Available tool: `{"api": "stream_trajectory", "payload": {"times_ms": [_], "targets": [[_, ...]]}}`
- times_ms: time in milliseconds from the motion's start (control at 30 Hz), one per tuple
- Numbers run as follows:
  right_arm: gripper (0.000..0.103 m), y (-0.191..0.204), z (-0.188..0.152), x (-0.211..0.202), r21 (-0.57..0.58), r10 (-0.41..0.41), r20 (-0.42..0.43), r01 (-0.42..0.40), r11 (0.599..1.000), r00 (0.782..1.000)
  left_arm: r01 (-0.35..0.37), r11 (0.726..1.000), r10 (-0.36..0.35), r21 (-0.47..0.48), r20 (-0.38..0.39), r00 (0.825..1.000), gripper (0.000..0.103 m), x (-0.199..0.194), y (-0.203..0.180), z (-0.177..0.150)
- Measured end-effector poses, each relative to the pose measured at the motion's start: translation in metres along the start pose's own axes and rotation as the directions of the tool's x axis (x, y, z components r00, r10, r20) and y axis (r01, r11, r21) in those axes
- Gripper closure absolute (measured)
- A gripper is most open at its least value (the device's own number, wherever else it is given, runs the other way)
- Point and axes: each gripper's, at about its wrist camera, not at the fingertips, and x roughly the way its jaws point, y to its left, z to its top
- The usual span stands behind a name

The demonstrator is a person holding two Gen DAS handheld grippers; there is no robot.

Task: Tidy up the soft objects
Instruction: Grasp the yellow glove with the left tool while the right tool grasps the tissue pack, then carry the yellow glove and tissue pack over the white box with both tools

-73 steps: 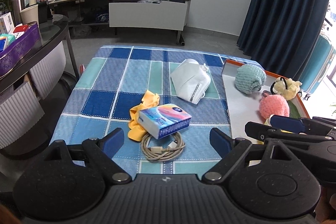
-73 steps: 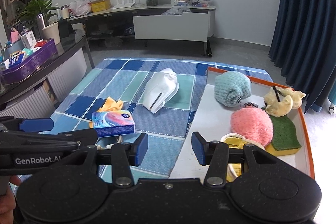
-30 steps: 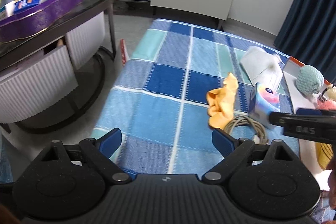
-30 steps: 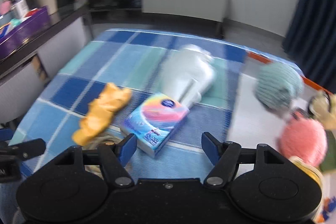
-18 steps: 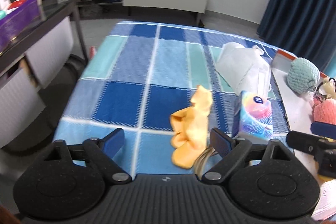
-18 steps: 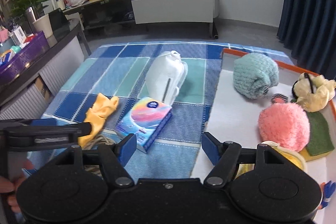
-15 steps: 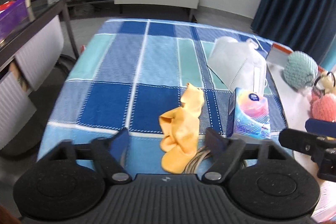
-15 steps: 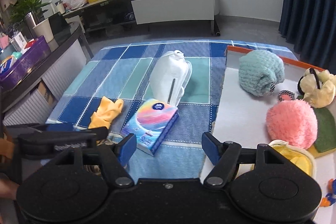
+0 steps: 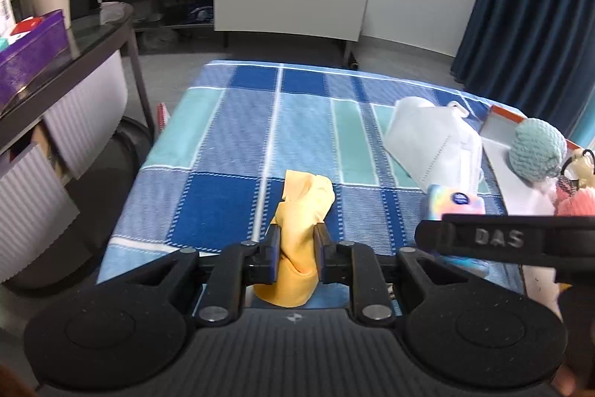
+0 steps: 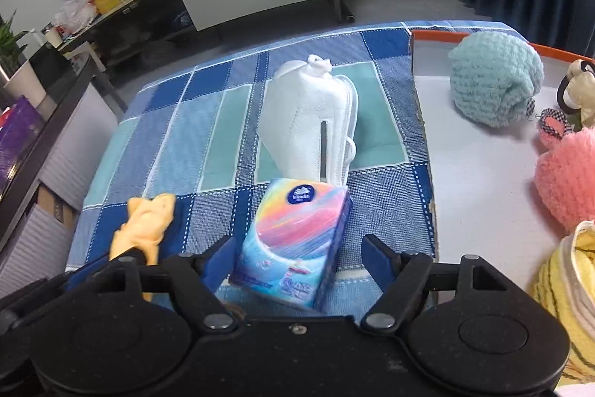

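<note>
On the near edge of a blue-checked tablecloth (image 9: pixel 238 144), the left gripper (image 9: pixel 296 250) has just clamped its jaws onto a crumpled yellow cloth (image 9: pixel 301 207), which half a second ago lay loose between fingers that were only beginning to narrow; the fabric now bunches up between the blue pads, its far end trailing on the table, so the first soft item appears secured and, by the look of it, ready to be carried to the orange-rimmed tray (image 10: pixel 479 170) at right, where a teal knitted ball (image 10: pixel 494 80) and a pink pompom (image 10: pixel 569 177) already sit. Beside it, the right gripper (image 10: pixel 297 257) has swung in over a rainbow-printed tissue pack (image 10: pixel 293 240), its jaws spread wide and having opened a little further, straddling the pack's near end without the pads visibly pressing on it. A white face mask (image 10: pixel 308 129) lies untouched just beyond the pack. Both tools are angled steeply down at the table, the right one crossing the lower right of the left camera's view
</note>
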Motion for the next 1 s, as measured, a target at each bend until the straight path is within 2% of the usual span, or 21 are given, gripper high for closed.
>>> {"api": "stream_trajectory", "payload": {"times_ms": [100,133,167,200,333,500,767,1000], "targets": [[0.017,0.009,-0.001,0.003,-0.062,-0.023,0.005,0.023,0.998,1.000,-0.007,1.000,0.007,-0.014,0.008,1.000,0.082,-0.006,0.002,-0.001],[0.029,0.009,-0.001,0.001,-0.073,-0.015,0.010,0.016,0.997,1.000,-0.010,1.000,0.010,-0.019,0.011,1.000,0.082,-0.007,0.002,0.000],[0.037,0.008,-0.002,0.000,-0.087,-0.016,0.015,0.017,0.996,1.000,-0.008,1.000,0.008,-0.024,0.013,1.000,0.082,-0.009,0.002,0.001],[0.039,0.006,-0.002,-0.002,-0.094,-0.012,0.018,0.013,0.995,1.000,-0.006,1.000,0.006,-0.030,0.015,1.000,0.082,-0.010,0.002,0.002],[0.039,-0.007,-0.005,-0.021,-0.100,0.028,0.059,-0.022,0.995,0.998,0.020,0.998,-0.019,-0.056,0.022,1.000,0.082,-0.017,0.004,0.004],[0.039,-0.017,-0.009,-0.053,-0.123,0.065,0.104,-0.053,0.991,0.992,0.025,0.999,-0.023,-0.045,0.043,0.999,0.082,-0.032,-0.006,0.001],[0.039,-0.021,-0.020,-0.099,-0.198,0.055,0.172,-0.020,0.980,0.984,0.030,0.999,-0.028,-0.024,0.087,0.996,0.082,-0.061,-0.024,-0.002],[0.039,-0.037,-0.031,-0.129,-0.214,0.043,0.208,0.002,0.977,0.977,0.036,0.999,-0.034,-0.010,0.109,0.993,0.082,-0.082,-0.038,-0.006]]}}
